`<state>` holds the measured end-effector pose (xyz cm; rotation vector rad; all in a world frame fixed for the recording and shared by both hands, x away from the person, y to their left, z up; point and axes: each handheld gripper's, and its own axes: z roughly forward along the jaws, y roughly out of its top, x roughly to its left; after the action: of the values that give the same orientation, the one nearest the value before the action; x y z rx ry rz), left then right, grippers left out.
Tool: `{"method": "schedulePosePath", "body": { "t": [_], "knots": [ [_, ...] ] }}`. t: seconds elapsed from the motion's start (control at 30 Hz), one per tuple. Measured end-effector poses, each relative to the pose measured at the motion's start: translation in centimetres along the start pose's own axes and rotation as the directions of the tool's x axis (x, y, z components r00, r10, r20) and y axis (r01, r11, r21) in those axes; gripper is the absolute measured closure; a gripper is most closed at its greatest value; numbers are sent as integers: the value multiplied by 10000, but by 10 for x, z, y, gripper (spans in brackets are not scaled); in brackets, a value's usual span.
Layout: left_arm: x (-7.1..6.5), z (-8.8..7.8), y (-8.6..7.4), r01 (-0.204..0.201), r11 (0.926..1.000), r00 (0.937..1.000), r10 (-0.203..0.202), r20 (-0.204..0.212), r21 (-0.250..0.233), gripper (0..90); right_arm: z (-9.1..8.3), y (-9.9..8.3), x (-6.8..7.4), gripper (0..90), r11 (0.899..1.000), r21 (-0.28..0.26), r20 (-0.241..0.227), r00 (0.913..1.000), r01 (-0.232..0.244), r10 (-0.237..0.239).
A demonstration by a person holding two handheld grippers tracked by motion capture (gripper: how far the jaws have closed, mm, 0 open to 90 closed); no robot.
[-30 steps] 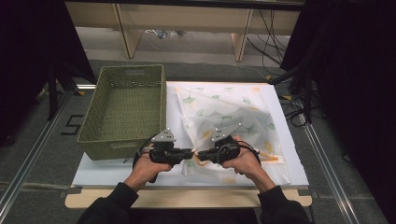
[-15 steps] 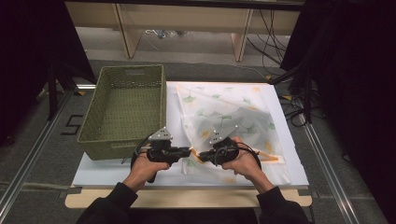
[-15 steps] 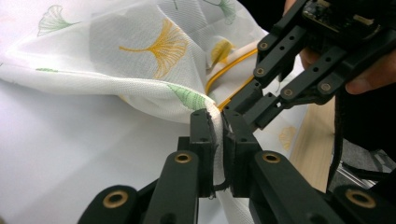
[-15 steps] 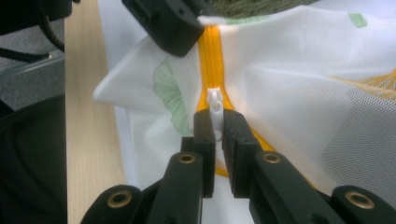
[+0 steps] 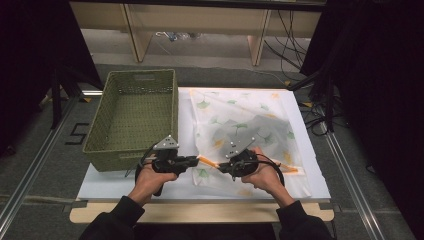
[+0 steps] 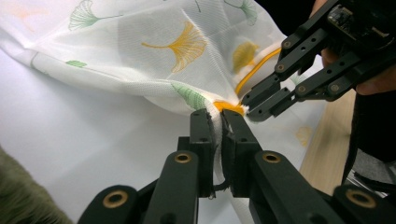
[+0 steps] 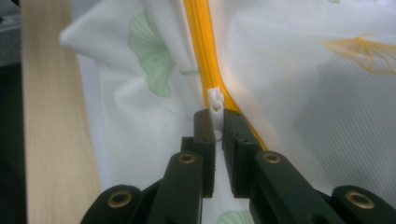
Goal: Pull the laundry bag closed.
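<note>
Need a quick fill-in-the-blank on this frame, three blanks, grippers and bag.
The right gripper is shut on the white zipper ____. The left gripper pinches the white leaf-print mesh bag at the end of its ____ zipper. The green woven basket lies to the bag's ____.
Missing: pull; orange; left

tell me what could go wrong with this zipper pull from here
The right tongs pinch only the small white pull tab, so it may slip out once tugged along the orange zipper. The left tongs hold just a thin fold of the bag near the zipper's end; the sheer mesh could slide free or bunch up and jam the slider.
</note>
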<state>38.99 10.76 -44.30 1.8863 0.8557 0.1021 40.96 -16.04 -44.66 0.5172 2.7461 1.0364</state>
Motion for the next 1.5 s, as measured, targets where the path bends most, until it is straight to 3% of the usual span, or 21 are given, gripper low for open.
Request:
{"method": "schedulePosePath", "body": {
  "t": [0.07, 0.1, 0.2, 0.27, 0.33, 0.67, 0.73, 0.8, 0.9, 0.93, 1.0, 1.13, 1.2, 1.3, 1.4, 1.5],
  "knots": [
    [0, 0, -1, -66, 10000, 10000, 66, -12, 63, 832, -2, -2, 0, 853, 9997, 158, 5, 9998, -192, 192],
    [0, 0, -1, -73, 9999, 10000, 74, -35, 74, 832, -1, -3, -1, 853, 9998, 64, 68, 9998, 169, -170],
    [-1, 0, -1, -62, 10000, 10000, 62, -72, 70, 833, -2, -7, -1, 853, 9998, 180, 252, 9997, 19, -23],
    [0, -1, -1, -119, 9999, 9999, 120, -95, 88, 833, -3, -9, -2, 853, 9993, 279, 566, 9980, 259, -275],
    [1, -2, -1, -68, 9999, 9999, 69, -103, 112, 833, -4, -10, -3, 853, 9992, 352, 670, 9975, 209, -232],
    [2, -3, -2, -77, 9999, 9998, 79, -193, 102, 833, -7, -20, -9, 853, 9984, 565, 972, 9952, 69, -124],
    [3, -3, -3, -84, 9999, 9999, 86, -141, 147, 834, -9, -21, -9, 853, 9982, 574, 986, 9950, -186, 128],
    [3, -4, -3, -126, 9998, 9998, 129, -173, 184, 836, -9, -23, -12, 853, 9988, 494, 1023, 9947, 34, -85],
    [3, -5, -2, -88, 9998, 9997, 92, -221, 202, 837, -10, -27, -13, 853, 9979, 627, 1155, 9933, -159, 86],
    [3, -4, -3, -98, 9999, 9995, 102, -283, 139, 837, -10, -28, -15, 853, 9981, 611, 1169, 9931, 16, -87],
    [4, -4, -3, -95, 9998, 9997, 99, -216, 185, 838, -12, -29, -14, 853, 9973, 649, 1190, 9926, -339, 260],
    [2, -3, -2, -110, 9997, 9997, 114, -233, 205, 839, -13, -31, -15, 853, 9979, 645, 1271, 9919, -61, -21],
    [2, -3, -2, -161, 9997, 9995, 166, -254, 206, 840, -14, -32, -14, 853, 9969, 701, 1299, 9912, -344, 251],
    [4, -5, -2, -137, 9998, 9991, 142, -405, 135, 854, -14, -34, -16, 853, 9970, 756, 1404, 9901, -154, 47],
    [10, -11, -1, -16, 10000, 9986, 12, -520, -80, 893, -18, -39, -19, 853, 9926, 1173, 1784, 9839, -319, 106],
    [12, -14, -1, 83, 10000, 9982, -86, -594, -47, 892, -23, -42, -19, 853, 9945, 850, 1555, 9867, -611, 473]
  ]
}}
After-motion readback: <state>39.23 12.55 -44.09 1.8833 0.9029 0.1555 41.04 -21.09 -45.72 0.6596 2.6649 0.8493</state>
